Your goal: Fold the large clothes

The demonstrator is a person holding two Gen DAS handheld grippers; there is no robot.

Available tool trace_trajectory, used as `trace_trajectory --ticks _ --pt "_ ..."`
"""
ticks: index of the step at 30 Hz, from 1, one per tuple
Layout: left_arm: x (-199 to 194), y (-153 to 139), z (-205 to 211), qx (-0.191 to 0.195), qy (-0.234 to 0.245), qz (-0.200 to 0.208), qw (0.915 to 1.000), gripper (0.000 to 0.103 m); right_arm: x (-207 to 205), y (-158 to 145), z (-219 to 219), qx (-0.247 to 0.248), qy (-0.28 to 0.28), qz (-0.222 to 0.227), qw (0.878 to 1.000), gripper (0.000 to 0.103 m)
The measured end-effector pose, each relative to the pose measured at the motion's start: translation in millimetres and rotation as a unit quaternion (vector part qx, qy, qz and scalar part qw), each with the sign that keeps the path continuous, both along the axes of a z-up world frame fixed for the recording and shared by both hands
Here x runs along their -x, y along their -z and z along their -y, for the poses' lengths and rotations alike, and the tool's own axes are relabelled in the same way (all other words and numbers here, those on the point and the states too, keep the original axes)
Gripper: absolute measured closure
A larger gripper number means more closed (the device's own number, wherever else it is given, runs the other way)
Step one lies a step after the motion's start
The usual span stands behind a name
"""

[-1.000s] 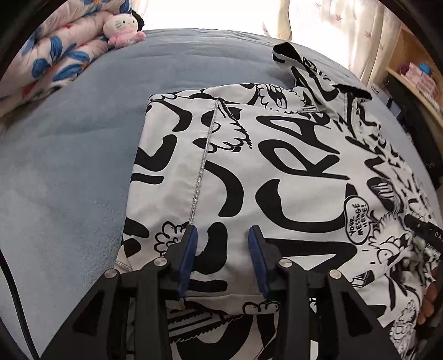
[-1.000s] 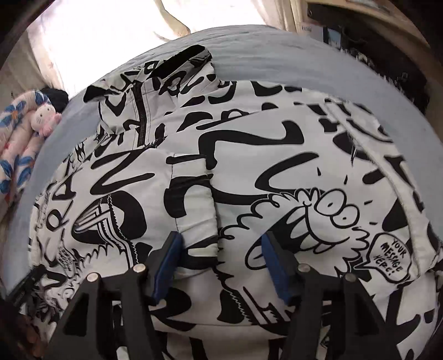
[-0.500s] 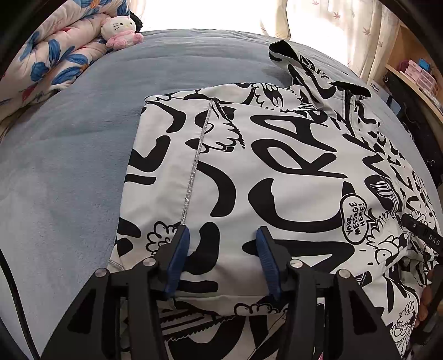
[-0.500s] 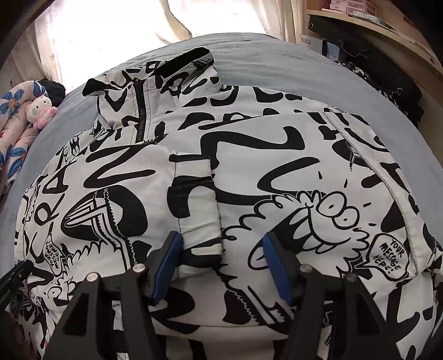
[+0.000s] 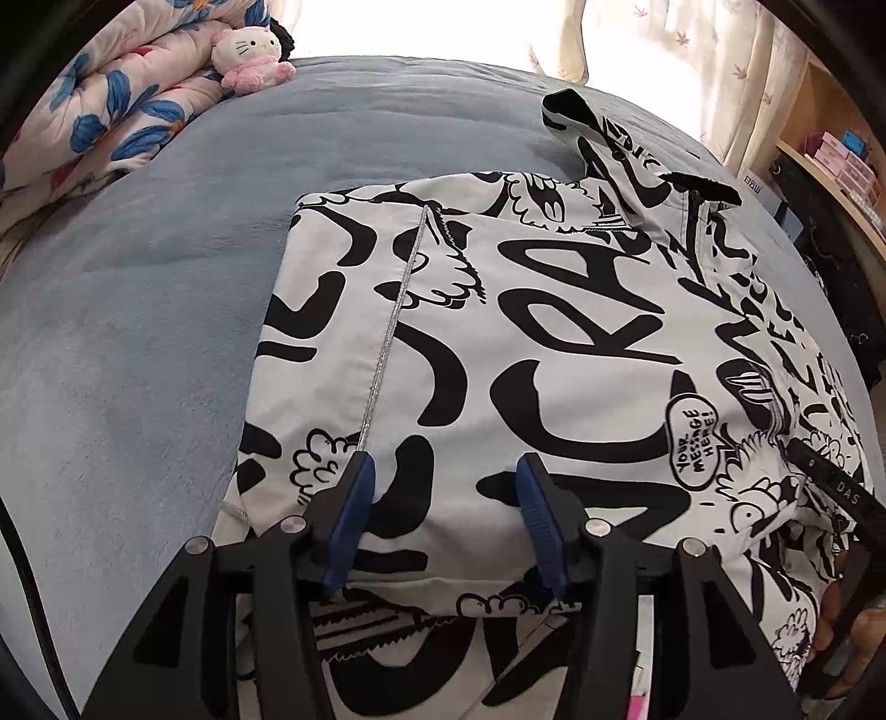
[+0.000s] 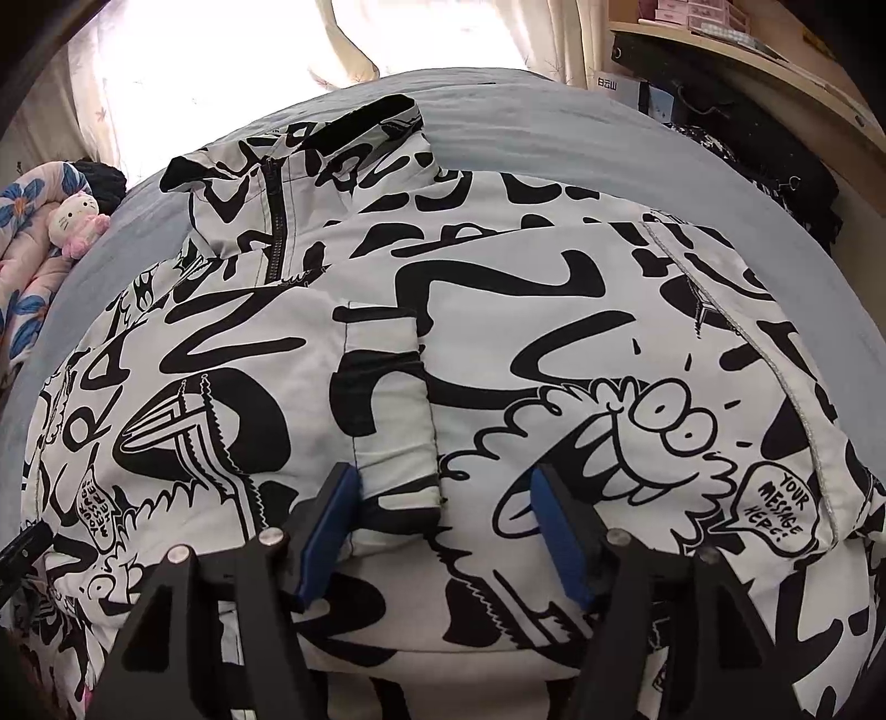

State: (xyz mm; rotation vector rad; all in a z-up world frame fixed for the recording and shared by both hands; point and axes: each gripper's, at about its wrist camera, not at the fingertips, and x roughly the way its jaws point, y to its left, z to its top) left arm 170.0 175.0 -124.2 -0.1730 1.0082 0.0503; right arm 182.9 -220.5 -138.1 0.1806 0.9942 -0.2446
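Observation:
A white jacket (image 5: 554, 332) with black graffiti print lies folded on the blue-grey bed (image 5: 138, 332), its zipped collar (image 6: 277, 221) at the far end. My left gripper (image 5: 443, 465) hovers over the near folded edge at the jacket's left side. Its jaws are opening, and the cloth lies flat between the blue pads (image 5: 351, 515), which do not press on it. My right gripper (image 6: 440, 476) stands over the same jacket (image 6: 498, 310) beside a folded cuff (image 6: 387, 410). Its jaws are opening too, with the fabric loose between them.
A floral quilt (image 5: 99, 111) and a pink-and-white plush toy (image 5: 249, 55) lie at the bed's far left. Curtains (image 5: 692, 55) hang behind the bed. A wooden shelf (image 6: 720, 44) with boxes and dark items stands along the right. A hand (image 5: 853, 637) shows at the right edge.
Both grippers' jaws have spread wider. The jacket's near edge has settled flatter on the bed. Neither hand has shifted noticeably.

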Motion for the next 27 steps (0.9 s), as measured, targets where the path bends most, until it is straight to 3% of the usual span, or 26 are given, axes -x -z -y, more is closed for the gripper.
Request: trace_trajectory --ticks 6,10,19,27 --pt "19 -22 1 -0.002 0.002 0.012 0.9999 0.049 0 -6 3 -0.015 0.018 -0.019 1.000 0.032" --pt "40 -48 1 -0.012 0.001 0.031 0.9995 0.049 19 -32 0 -0.050 0.021 0.001 0.999 0.032" --pt "108 -109 -1 -0.021 -0.006 0.078 0.9967 0.042 87 -105 -33 -0.015 -0.021 0.060 0.998 0.031" --pt "175 -138 -12 -0.023 -0.016 0.110 0.9935 0.038 159 -150 -41 0.009 -0.042 0.110 0.993 0.031"
